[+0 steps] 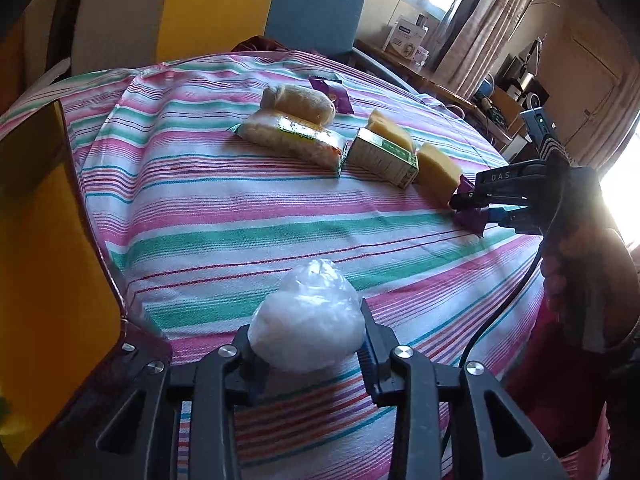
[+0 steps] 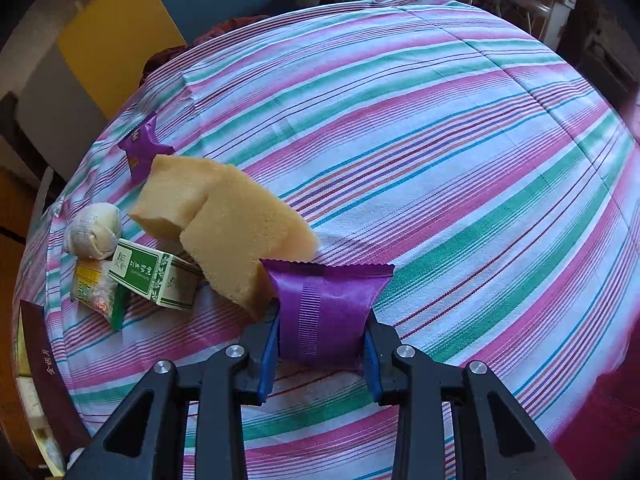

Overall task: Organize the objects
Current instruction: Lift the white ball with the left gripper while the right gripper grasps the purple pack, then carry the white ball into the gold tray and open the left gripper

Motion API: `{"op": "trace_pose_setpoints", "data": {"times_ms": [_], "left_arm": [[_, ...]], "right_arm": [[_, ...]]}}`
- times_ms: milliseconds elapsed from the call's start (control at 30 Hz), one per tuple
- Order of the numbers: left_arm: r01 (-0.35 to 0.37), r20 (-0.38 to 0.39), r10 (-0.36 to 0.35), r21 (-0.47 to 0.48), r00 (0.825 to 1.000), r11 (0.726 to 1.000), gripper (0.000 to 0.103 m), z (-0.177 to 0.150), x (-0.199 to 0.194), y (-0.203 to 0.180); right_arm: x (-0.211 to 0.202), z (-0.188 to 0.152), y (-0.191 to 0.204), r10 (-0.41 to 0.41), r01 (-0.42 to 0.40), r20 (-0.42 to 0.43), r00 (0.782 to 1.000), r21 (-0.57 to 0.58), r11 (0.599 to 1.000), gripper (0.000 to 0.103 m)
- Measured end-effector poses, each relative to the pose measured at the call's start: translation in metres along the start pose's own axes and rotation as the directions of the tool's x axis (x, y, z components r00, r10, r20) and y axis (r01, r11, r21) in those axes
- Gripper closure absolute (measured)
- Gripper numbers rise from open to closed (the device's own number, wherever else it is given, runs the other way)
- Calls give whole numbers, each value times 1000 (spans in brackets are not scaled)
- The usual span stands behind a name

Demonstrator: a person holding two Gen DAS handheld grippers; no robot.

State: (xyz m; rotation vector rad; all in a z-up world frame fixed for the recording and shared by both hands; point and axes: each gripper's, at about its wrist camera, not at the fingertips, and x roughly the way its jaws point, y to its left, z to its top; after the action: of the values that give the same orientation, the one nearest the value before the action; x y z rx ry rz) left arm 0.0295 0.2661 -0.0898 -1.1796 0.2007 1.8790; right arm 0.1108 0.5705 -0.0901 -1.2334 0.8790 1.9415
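Presently, your holdings stand as follows.

Left gripper (image 1: 306,344): jaws clamped on a white plastic-wrapped bundle (image 1: 308,316), held just above the striped cloth of the table (image 1: 224,216).

Right gripper (image 2: 320,340): jaws clamped on a purple packet (image 2: 326,312), its crimped top edge standing up ahead of the jaws.

Grouped items, ahead and to the left of your right jaws: two sponges (image 2: 224,220), the nearer one touching the purple packet; a green-and-white box (image 2: 156,280); a noodle packet (image 2: 96,292); a rolled sock (image 2: 94,230); a second purple packet (image 2: 144,146) beyond them.

Hazards, as judged:
- The bundle is soft and slick; it could slide out of your left jaws if you tilt or swing quickly.
- The near sponge leans against your packet; drawing the packet away sideways may topple or drag the sponge.
- The packet is thin film; a hard squeeze may crush its contents.

Room for moving: bare cloth lies wide to the right of and beyond your right jaws. A dark-edged open box (image 1: 52,240) stands close on the left of your left jaws, so keep clear of its rim. The table edge falls away close behind both grippers.
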Motion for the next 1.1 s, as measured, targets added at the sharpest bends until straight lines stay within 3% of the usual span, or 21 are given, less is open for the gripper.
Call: {"op": "trace_pose_setpoints", "data": {"times_ms": [633, 800, 933, 1100], "left_arm": [[-3, 60, 3, -10, 998, 1000, 67, 9, -29, 0], [-50, 137, 65, -106, 988, 993, 67, 31, -70, 36], [-117, 149, 165, -283, 975, 952, 67, 48, -101, 108], [-267, 68, 339, -482, 938, 834, 66, 53, -121, 211]], "right_arm": [[4, 1, 8, -26, 26, 8, 1000, -40, 999, 67], [5, 0, 12, -39, 40, 11, 999, -61, 997, 67], [5, 0, 14, -49, 50, 14, 999, -82, 995, 67], [3, -1, 13, -36, 36, 8, 999, -86, 996, 67]]}}
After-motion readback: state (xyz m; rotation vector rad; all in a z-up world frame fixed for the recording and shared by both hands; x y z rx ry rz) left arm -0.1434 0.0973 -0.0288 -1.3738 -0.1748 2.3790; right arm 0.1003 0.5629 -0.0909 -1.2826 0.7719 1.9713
